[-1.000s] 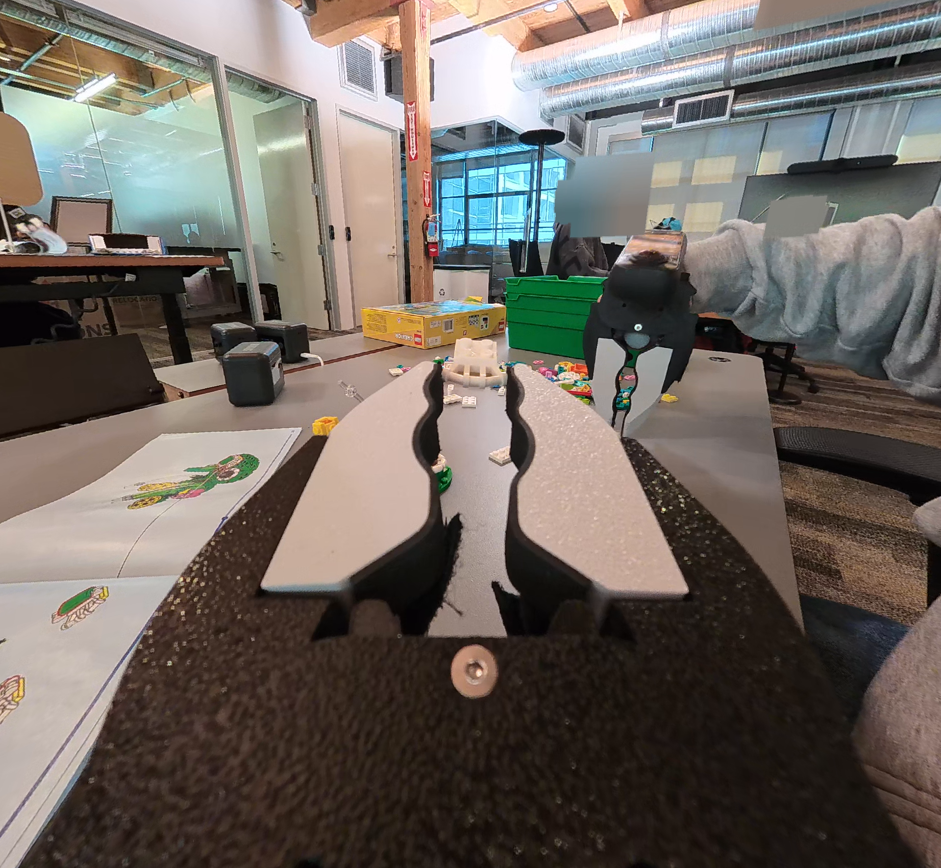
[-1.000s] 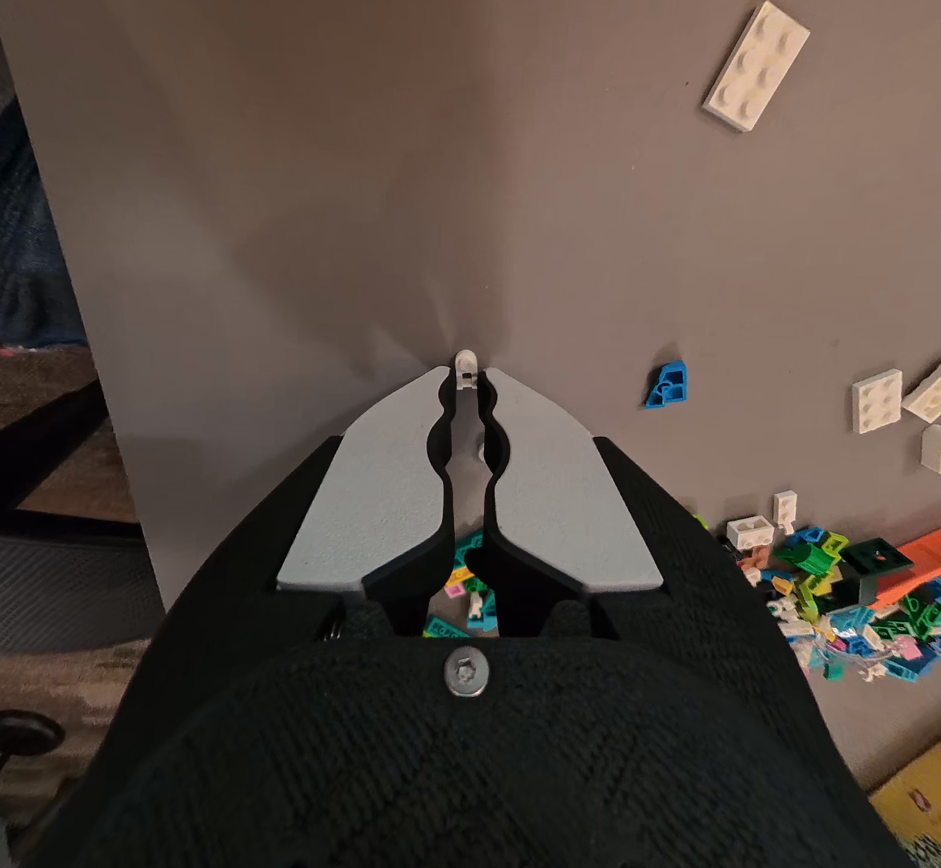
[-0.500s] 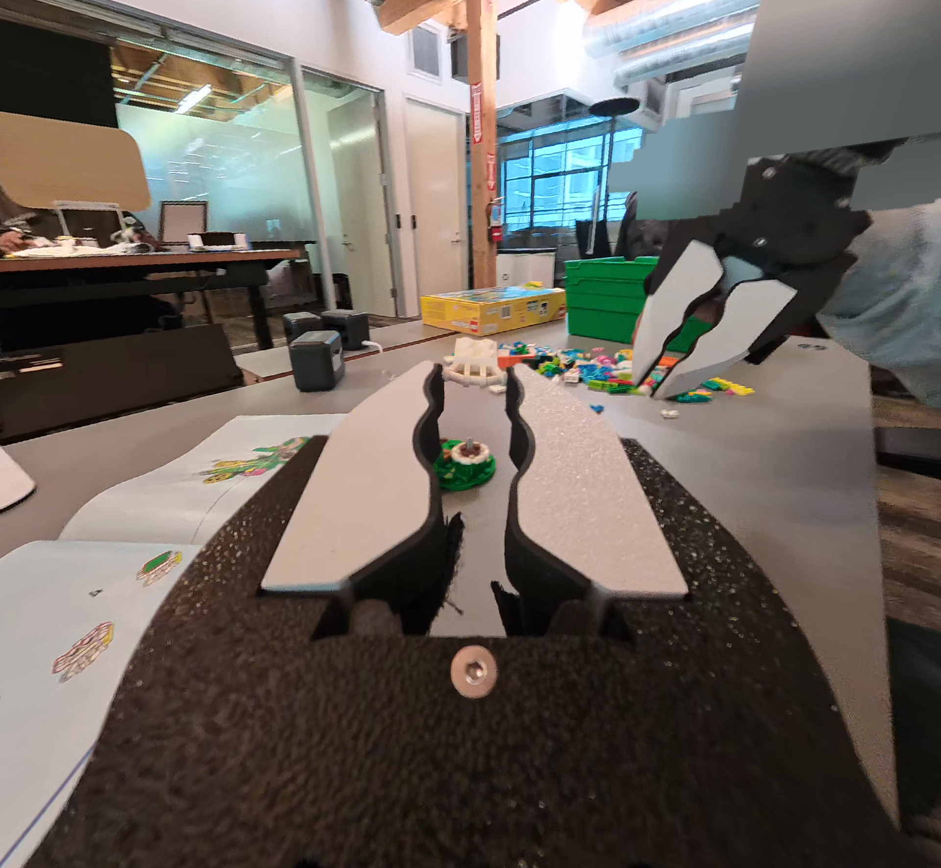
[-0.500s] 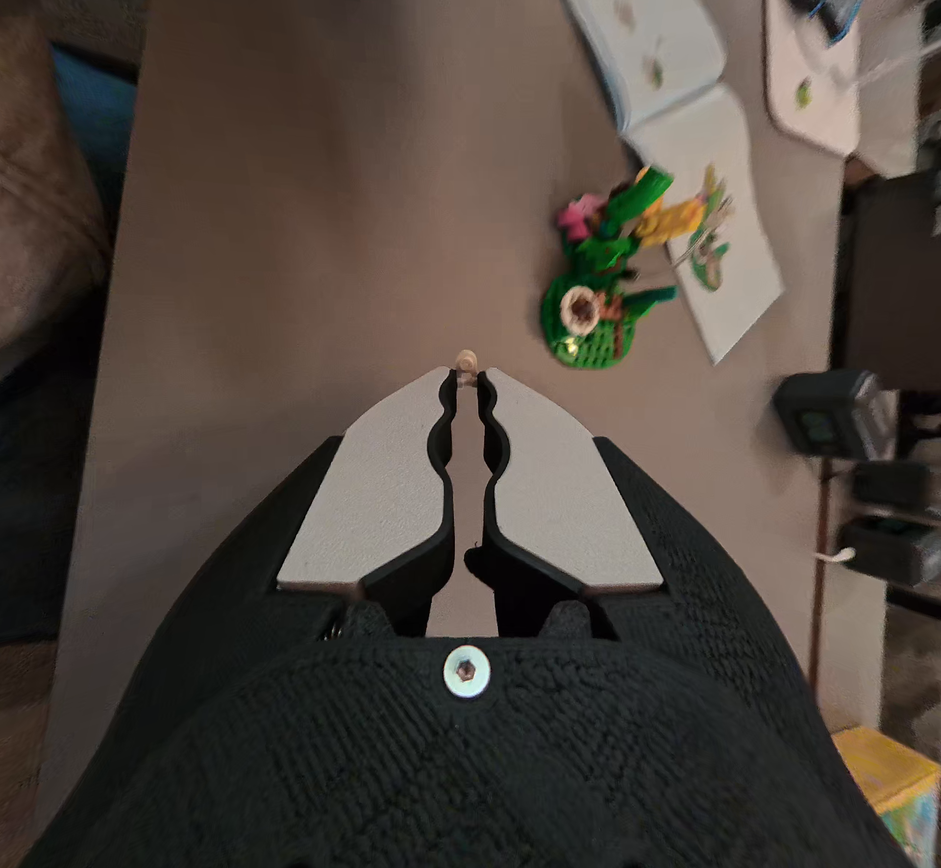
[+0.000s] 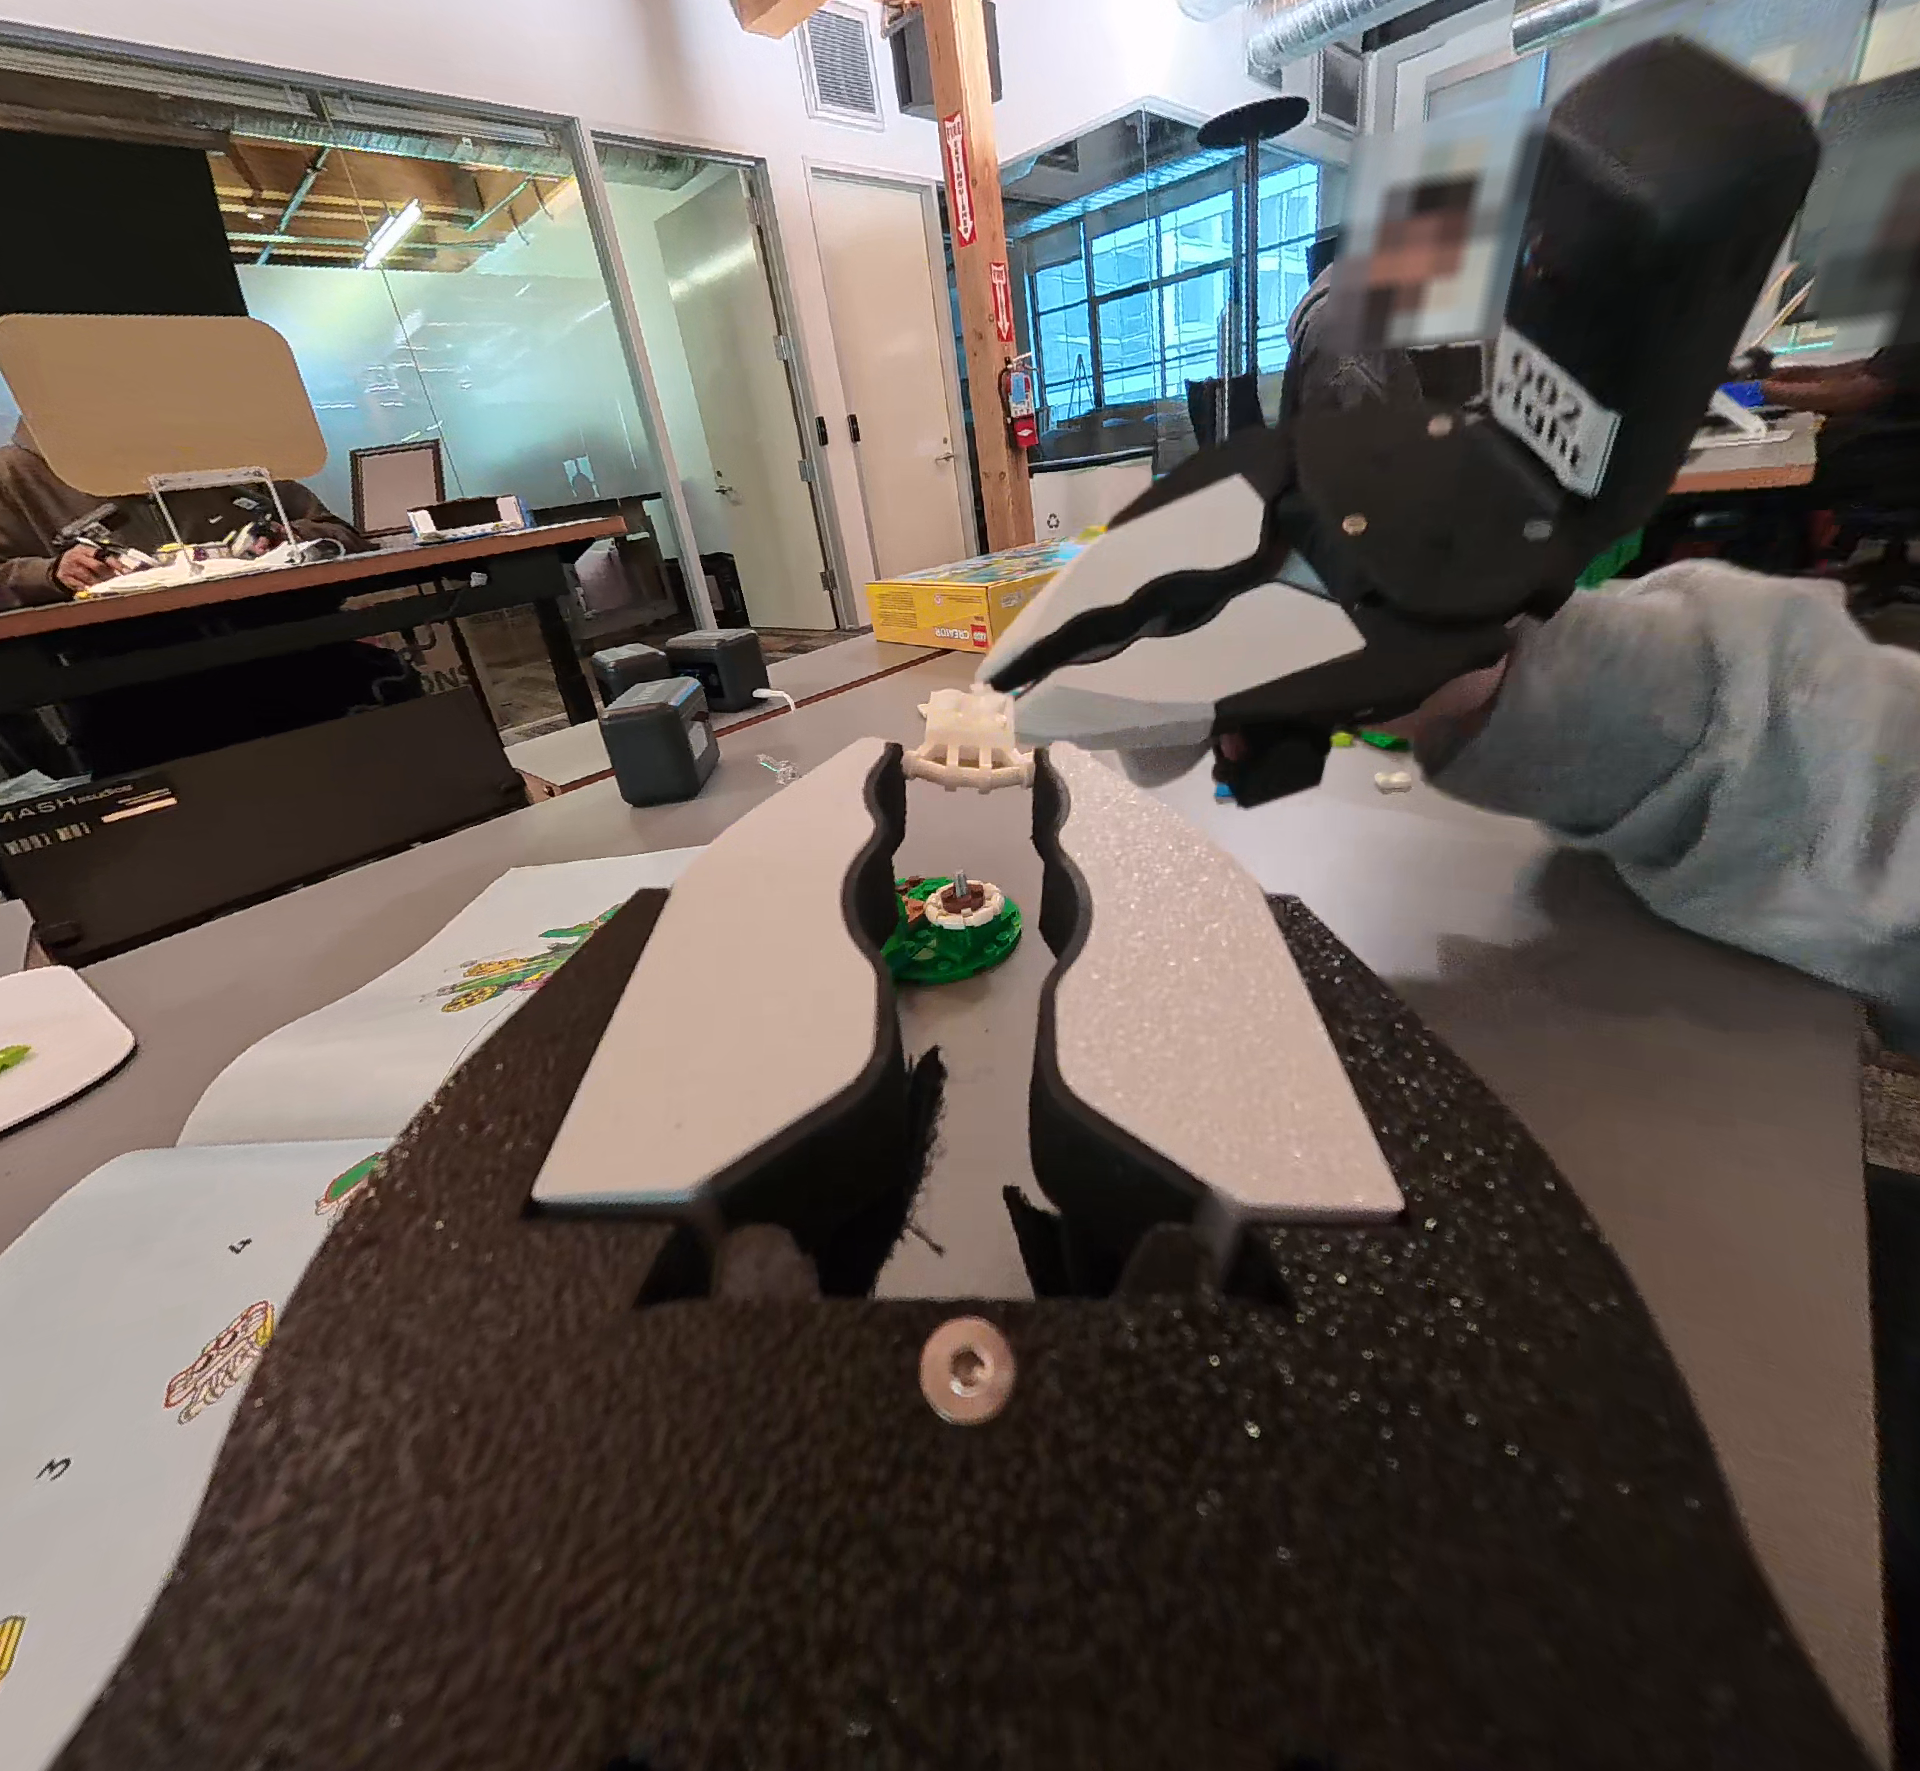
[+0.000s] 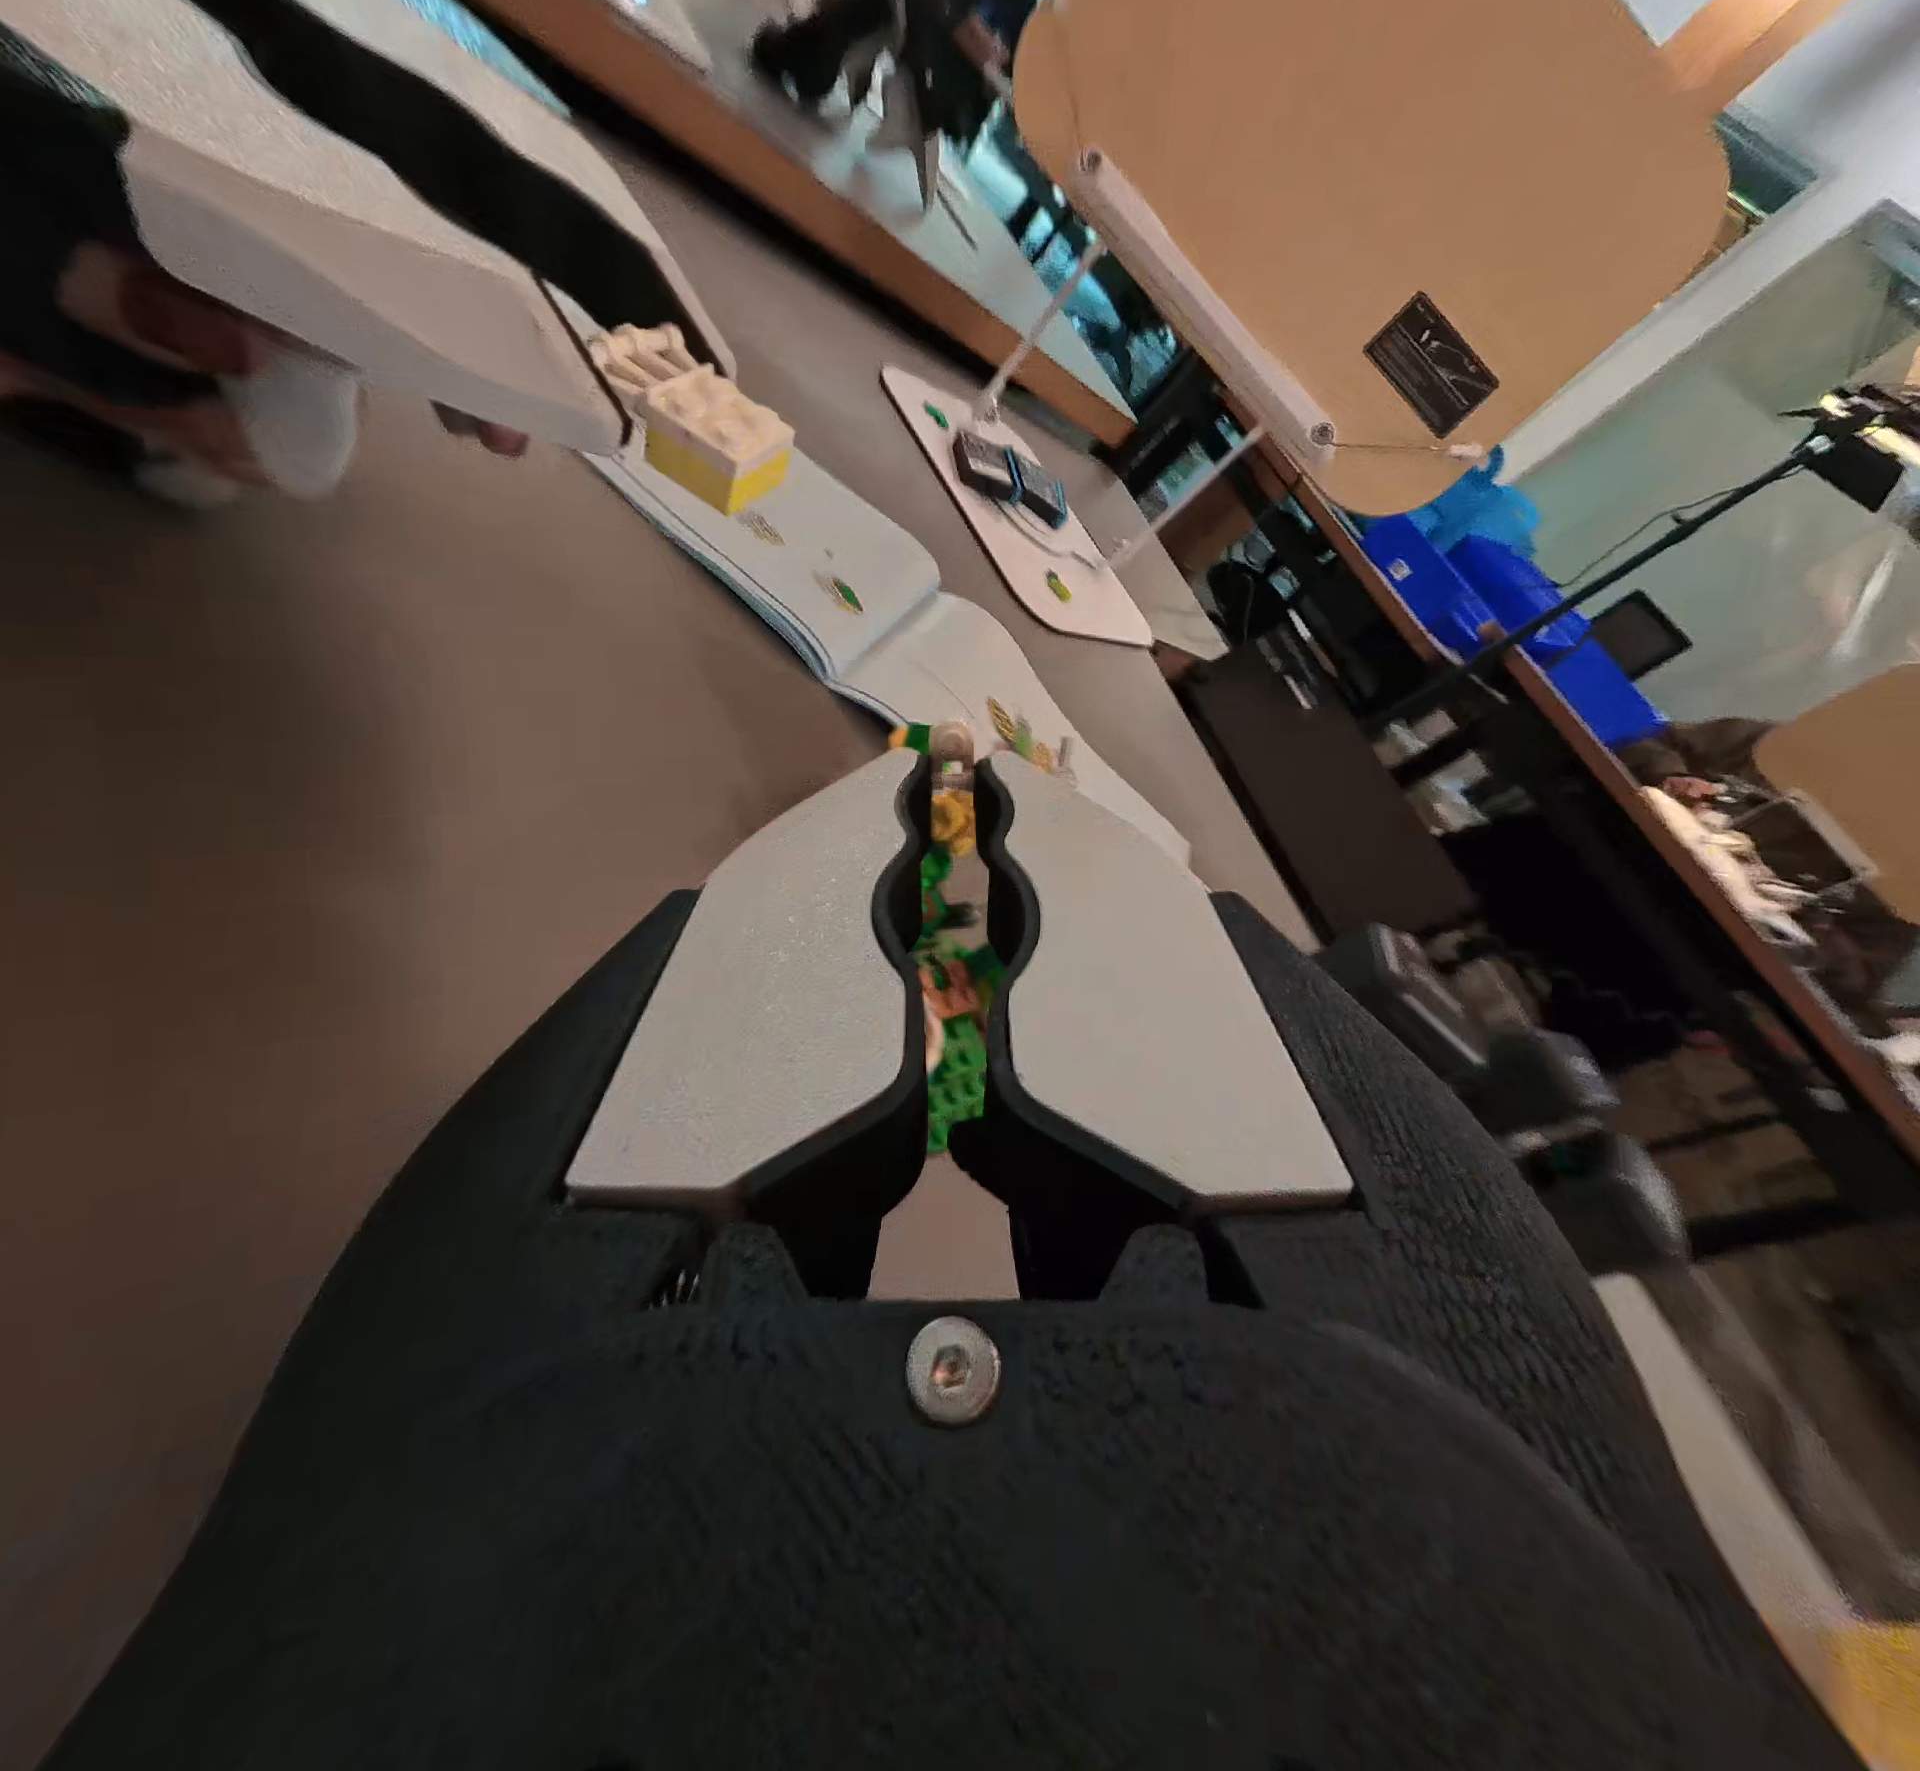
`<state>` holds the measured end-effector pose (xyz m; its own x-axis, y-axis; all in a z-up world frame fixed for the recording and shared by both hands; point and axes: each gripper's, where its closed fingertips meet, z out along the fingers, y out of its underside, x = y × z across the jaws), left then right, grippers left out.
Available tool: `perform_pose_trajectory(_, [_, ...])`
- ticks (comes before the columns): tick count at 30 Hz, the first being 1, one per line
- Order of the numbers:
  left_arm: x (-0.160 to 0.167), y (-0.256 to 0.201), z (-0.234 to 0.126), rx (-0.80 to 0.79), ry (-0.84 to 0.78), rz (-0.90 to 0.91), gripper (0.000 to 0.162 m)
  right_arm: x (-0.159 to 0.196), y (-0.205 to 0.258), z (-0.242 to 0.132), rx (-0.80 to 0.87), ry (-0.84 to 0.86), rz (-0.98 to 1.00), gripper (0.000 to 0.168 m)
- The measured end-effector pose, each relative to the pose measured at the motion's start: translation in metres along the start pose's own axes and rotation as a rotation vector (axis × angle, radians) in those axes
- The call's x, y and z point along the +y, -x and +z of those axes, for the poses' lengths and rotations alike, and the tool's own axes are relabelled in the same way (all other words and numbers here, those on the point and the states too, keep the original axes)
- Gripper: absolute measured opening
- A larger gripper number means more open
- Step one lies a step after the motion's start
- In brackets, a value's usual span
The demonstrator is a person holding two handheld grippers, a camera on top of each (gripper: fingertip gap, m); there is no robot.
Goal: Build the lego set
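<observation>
Left wrist view shows the left gripper (image 5: 966, 771) clamped by its fingertips on a white lattice-shaped lego sub-assembly (image 5: 966, 747), lifted above the grey tabletop (image 5: 1455, 890). The right gripper (image 5: 1003, 693) comes in from the right, tips nearly together and touching the top of that white assembly; the small piece it carries is hidden here. Below, between the left fingers, a round green lego base with a brown-and-white centre and an upright peg (image 5: 956, 926) sits on the table beside an open instruction booklet (image 5: 499, 973). A yellow cardboard lego box (image 5: 956, 609) lies farther back, apparently shut, contents unseen.

Right wrist view is blurred by motion. The right gripper (image 6: 951, 765) pinches a tiny pale round lego piece (image 6: 951, 742) at the very tips. The left gripper (image 6: 623, 391) appears at upper left, gripping the white assembly, which here shows a yellow brick underneath (image 6: 717, 474). Green lego foliage (image 6: 951, 1077) is visible through the finger gap.

As a judgement, the pinch on the tiny piece is shallow, so a skewed press could flick it away, and pushing hard could twist the white assembly out of the left grip.
</observation>
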<state>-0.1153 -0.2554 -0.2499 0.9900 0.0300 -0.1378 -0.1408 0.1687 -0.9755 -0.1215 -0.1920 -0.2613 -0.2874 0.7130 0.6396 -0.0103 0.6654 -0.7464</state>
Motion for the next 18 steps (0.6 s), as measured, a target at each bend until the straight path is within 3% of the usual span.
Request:
perform_pose_trajectory(1, [0.0, 0.0, 0.0, 0.0, -0.003, -0.005, 0.023, 0.001, 0.002, 0.0, -0.008, -0.032, 0.039, 0.006])
perform_pose_trajectory(6, [-0.003, 0.003, -0.002, -0.004, -0.022, -0.031, 0.023, 0.009, -0.023, -0.01, 0.152, -0.078, 0.043, 0.006])
perform_pose_trajectory(10, [-0.005, 0.007, -0.004, -0.009, -0.041, -0.069, 0.023, 0.005, -0.047, -0.016, 0.307, -0.164, 0.206, 0.007])
perform_pose_trajectory(14, [-0.007, 0.01, -0.006, -0.003, -0.062, -0.102, 0.023, 0.006, -0.045, -0.013, 0.327, -0.192, 0.328, 0.006])
perform_pose_trajectory(18, [-0.008, 0.012, -0.008, -0.005, -0.077, -0.124, 0.023, 0.005, -0.036, -0.008, 0.302, -0.183, 0.326, 0.006])
